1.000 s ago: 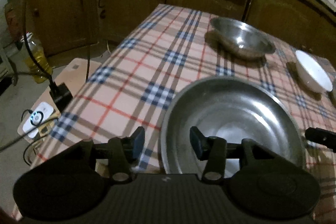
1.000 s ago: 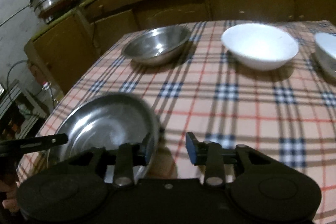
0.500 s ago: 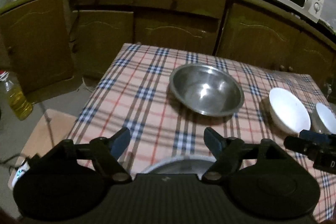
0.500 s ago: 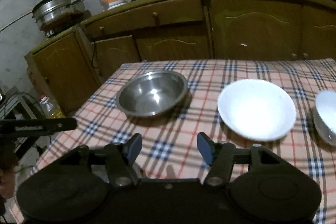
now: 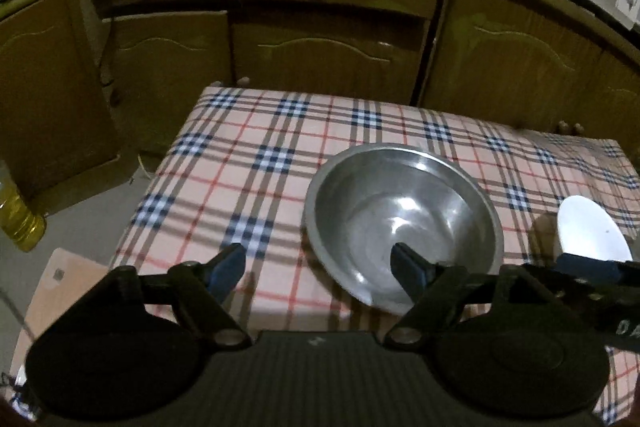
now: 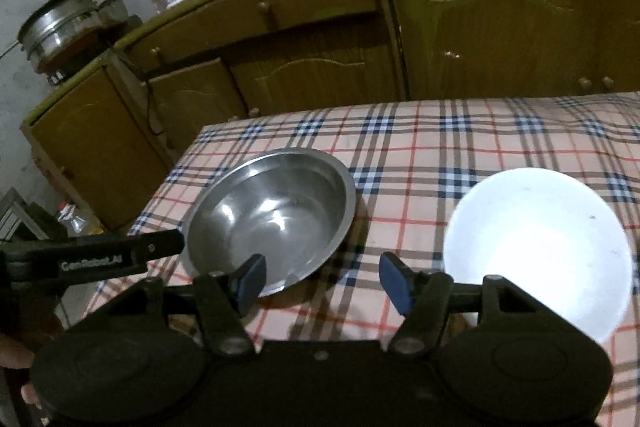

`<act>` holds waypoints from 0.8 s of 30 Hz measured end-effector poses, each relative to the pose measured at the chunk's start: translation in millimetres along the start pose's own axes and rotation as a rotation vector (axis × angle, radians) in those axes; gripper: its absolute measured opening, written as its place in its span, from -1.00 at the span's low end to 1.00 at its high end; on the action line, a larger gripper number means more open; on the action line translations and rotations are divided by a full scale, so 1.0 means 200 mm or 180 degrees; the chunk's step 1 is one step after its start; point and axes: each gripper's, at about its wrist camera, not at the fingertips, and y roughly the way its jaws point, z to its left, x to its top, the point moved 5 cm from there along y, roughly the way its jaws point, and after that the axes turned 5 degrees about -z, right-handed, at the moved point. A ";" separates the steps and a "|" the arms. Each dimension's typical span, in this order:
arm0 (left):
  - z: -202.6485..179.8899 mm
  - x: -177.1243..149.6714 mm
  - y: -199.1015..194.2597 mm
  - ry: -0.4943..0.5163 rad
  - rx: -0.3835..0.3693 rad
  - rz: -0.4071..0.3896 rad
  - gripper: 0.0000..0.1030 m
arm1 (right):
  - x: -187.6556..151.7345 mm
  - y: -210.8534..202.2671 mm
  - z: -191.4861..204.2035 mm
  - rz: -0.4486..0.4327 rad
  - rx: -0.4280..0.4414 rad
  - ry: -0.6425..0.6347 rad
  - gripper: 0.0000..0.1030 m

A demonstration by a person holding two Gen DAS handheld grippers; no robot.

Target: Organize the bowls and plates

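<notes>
Steel bowl (image 5: 404, 223) sits on the checked worktop (image 5: 248, 171), white bowl (image 6: 536, 243) beside it; left hand-held gripper (image 5: 316, 269) gapes empty, right hand-held gripper (image 6: 322, 279) is opening, empty.

Checked table (image 6: 460, 147) carries steel bowl (image 6: 276, 211), white bowl (image 6: 536, 243).

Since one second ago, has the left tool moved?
Yes. The left tool has left the big steel pan near the table edge and moved toward the cabinets, now at the steel bowl.
</notes>
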 end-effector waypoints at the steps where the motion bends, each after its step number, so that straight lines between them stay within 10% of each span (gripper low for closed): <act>1: -0.01 0.01 0.03 0.0029 0.0006 -0.0001 0.59 | 0.00 0.03 0.00 0.0012 -0.0002 0.0001 0.47; 13: -0.06 0.00 0.27 0.0263 -0.0009 0.0120 0.33 | 0.00 0.30 0.01 0.0194 0.0084 0.0047 0.47; 19: -0.06 -0.05 0.34 0.0293 -0.0019 0.0177 -0.47 | -0.03 0.36 0.03 0.0192 0.0074 -0.0011 -0.26; 24: -0.06 -0.05 0.31 0.0265 -0.0050 0.0146 -0.51 | -0.02 0.32 0.01 0.0097 0.0078 0.0019 -0.33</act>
